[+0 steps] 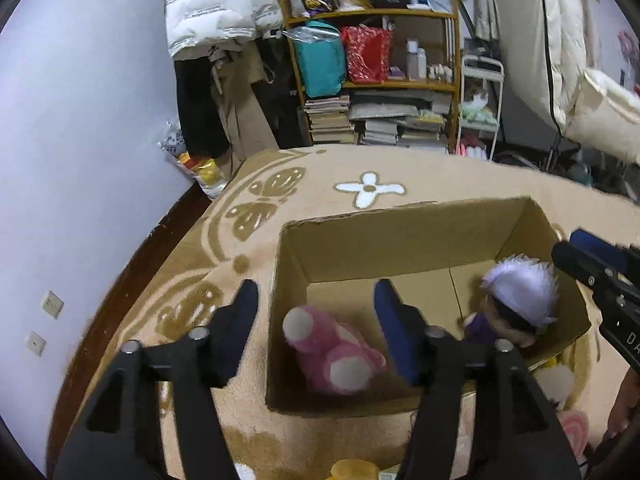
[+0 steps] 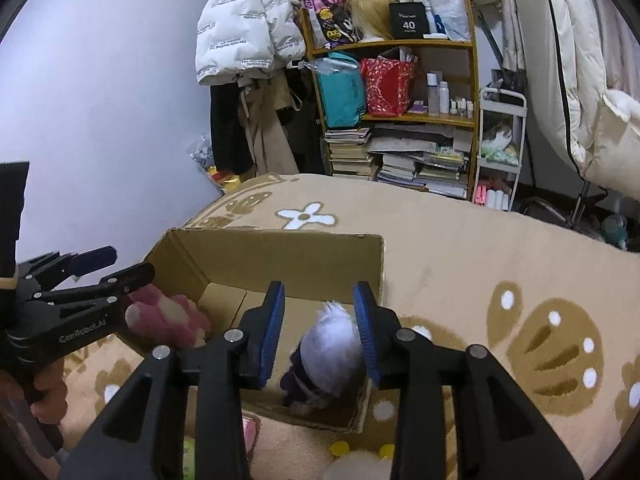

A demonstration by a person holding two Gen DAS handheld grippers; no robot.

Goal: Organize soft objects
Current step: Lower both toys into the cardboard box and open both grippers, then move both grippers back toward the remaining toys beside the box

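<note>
I saw the tan flowered blanket (image 1: 400, 168) spread across the bed, and on it the open cardboard box (image 1: 400, 240) with the pink plush toy (image 1: 336, 356) lying at its left end and the white-haired doll (image 2: 328, 348) at its right end. My left gripper (image 1: 316, 312) hung over the pink toy with its jaws apart and clear of it. My right gripper (image 2: 320, 320) stood over the doll, its jaws parted on either side of the white hair, gripping nothing.
</note>
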